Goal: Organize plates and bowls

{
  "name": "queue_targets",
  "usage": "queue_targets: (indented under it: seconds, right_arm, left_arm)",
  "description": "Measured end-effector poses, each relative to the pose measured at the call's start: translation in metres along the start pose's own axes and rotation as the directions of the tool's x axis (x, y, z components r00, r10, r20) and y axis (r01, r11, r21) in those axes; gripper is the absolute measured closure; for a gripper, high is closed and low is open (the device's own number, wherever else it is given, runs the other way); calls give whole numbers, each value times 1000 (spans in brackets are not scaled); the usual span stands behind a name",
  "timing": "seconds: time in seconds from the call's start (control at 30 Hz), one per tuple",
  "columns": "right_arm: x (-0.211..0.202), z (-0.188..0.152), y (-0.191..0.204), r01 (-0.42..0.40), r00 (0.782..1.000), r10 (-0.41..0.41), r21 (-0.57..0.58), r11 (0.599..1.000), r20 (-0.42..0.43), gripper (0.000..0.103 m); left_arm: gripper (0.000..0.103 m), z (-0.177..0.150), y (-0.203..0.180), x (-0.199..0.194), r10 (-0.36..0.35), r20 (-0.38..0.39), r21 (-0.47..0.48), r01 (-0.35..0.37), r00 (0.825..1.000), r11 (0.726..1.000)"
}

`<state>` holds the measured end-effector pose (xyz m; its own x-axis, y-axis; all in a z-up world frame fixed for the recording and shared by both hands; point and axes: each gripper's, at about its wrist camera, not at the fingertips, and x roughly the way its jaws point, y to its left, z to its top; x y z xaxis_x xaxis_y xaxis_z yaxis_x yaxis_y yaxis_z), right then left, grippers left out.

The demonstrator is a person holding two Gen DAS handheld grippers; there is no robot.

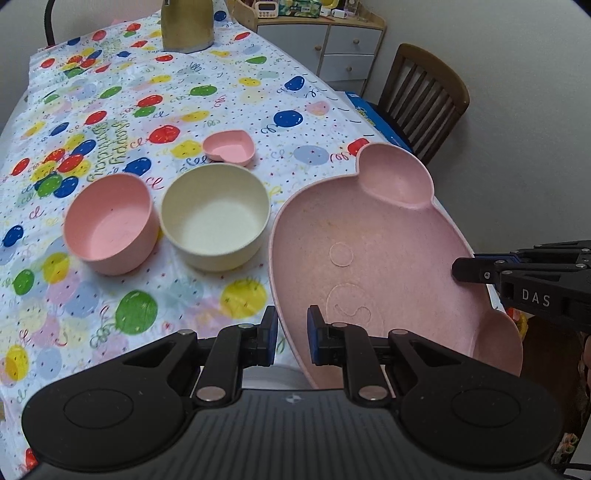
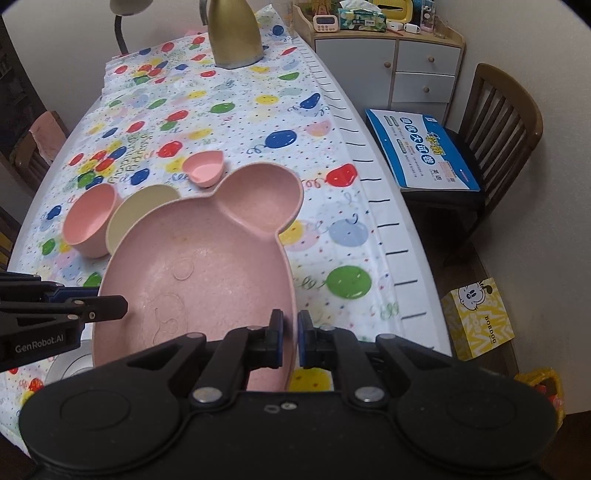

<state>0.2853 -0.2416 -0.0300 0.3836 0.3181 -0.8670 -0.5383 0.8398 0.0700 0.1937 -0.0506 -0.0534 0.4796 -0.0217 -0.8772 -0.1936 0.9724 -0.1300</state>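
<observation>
A pink bear-shaped plate [image 1: 369, 240] [image 2: 207, 258] hangs above the table's near right part, held by both grippers. My left gripper [image 1: 291, 326] is shut on its left rim, and it shows from the side in the right wrist view [image 2: 122, 306]. My right gripper [image 2: 291, 326] is shut on the opposite rim, and its tip shows at that rim in the left wrist view [image 1: 458, 267]. On the balloon tablecloth beyond stand a pink bowl [image 1: 110, 225] [image 2: 88, 225], a cream bowl [image 1: 216, 216] [image 2: 136, 214] and a small pink heart-shaped dish [image 1: 229, 147] [image 2: 205, 168]. The plate hides part of both bowls in the right wrist view.
A gold jug [image 1: 186, 26] [image 2: 234, 33] stands at the table's far end. Right of the table is a wooden chair [image 1: 424, 99] [image 2: 506, 129] bearing a blue box [image 2: 421, 151], with a yellow box [image 2: 476, 317] on the floor. A white cabinet [image 2: 388, 66] stands behind.
</observation>
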Motion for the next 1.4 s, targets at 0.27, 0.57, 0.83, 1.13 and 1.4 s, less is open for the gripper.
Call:
queue_targets:
  seconds: [0.27,0.57,0.83,1.13,1.4]
  right_arm:
    - [-18,-30,35,-14,1000,14,-4,1000,2,97]
    - [-19,-66,70,-33,999,32,-9,999,-33,97]
    - [-10,-85,89,-43,996,42,-15,999,-76,97]
    - [1,-98,104,-63,989,58,-26,998,-137,97]
    - [10,-104,116,-79,981,70,-40,996,-183,97]
  left_arm:
    - [87,-34,21,-24,8,-12,7,-8,1000,1000]
    - [87,-66,42,-32,24,-38,-2,-24,999,1000]
    - [87,-85,55,-30,25,-67,-14,-26,997,1000]
    - [87,-104,70,-22,28,-121,-36,-33,992,999]
    - [87,-112,77,-15,34,-144,-44,-41,989,998]
